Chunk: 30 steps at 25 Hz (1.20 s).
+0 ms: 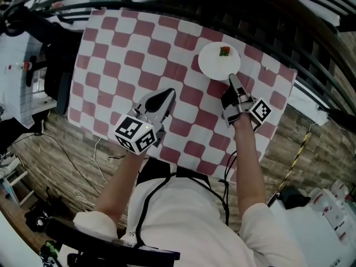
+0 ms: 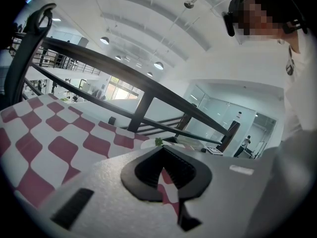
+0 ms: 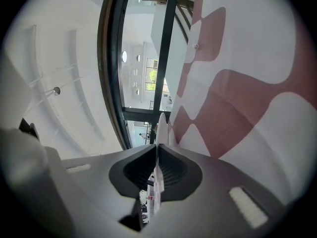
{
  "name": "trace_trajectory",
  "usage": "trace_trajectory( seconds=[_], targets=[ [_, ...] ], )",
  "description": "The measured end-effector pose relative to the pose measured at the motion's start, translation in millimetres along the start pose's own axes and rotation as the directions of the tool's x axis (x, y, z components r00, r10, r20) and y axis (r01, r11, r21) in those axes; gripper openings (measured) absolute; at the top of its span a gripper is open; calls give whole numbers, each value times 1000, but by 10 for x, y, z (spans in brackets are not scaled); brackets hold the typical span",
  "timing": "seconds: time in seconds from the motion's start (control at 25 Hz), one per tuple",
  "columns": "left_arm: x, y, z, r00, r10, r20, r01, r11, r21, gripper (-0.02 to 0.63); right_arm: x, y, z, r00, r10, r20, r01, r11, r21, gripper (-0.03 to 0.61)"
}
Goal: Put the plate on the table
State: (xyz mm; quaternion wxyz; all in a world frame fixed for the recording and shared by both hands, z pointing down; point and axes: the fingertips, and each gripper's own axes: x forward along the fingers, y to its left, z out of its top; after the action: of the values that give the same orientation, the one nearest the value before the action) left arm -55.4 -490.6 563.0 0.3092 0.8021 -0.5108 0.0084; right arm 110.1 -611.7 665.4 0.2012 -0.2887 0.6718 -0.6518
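Observation:
A white plate (image 1: 216,65) with a small red and green garnish (image 1: 225,51) is at the far right of the red-and-white checkered tablecloth (image 1: 133,49). My right gripper (image 1: 231,78) is shut on the plate's near rim. In the right gripper view the plate (image 3: 161,125) shows edge-on, pinched between the jaws of this gripper (image 3: 158,145), with the cloth (image 3: 247,83) close beside it. My left gripper (image 1: 169,92) hovers over the middle of the cloth, shut and holding nothing. In the left gripper view the garnish (image 2: 158,142) peeks just past that gripper's tips (image 2: 162,148).
A dark metal railing (image 1: 267,15) curves behind the table's far edge. White furniture (image 1: 16,71) stands at the left. Cables (image 1: 83,166) lie on the wooden floor near the table's front edge. The left half of the cloth is bare.

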Motion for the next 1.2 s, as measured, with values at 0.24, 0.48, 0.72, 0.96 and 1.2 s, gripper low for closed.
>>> trace_trajectory(
  seconds=[0.24,0.48,0.72,0.96,1.2],
  targets=[
    [-26,-4,-14,1000,4,-1,-4,1000,-9,6,33,-140,6,998,-58,6,58,998,18,20],
    [-53,-36,-12,1000,4,-1,-4,1000,-15,6,26,-314,1,984,-176,4,176,984,40,15],
    [-68,-60,6,1000,2,4,-2,1000,-12,6,106,-412,26,964,-266,3,266,963,31,17],
    [-107,-65,-2,1000,4,7,-4,1000,-6,6,244,-468,14,941,-339,-4,339,941,0,25],
    [-185,-114,35,1000,-3,15,3,1000,-3,6,314,-391,-19,944,-330,-11,330,944,-19,127]
  ],
)
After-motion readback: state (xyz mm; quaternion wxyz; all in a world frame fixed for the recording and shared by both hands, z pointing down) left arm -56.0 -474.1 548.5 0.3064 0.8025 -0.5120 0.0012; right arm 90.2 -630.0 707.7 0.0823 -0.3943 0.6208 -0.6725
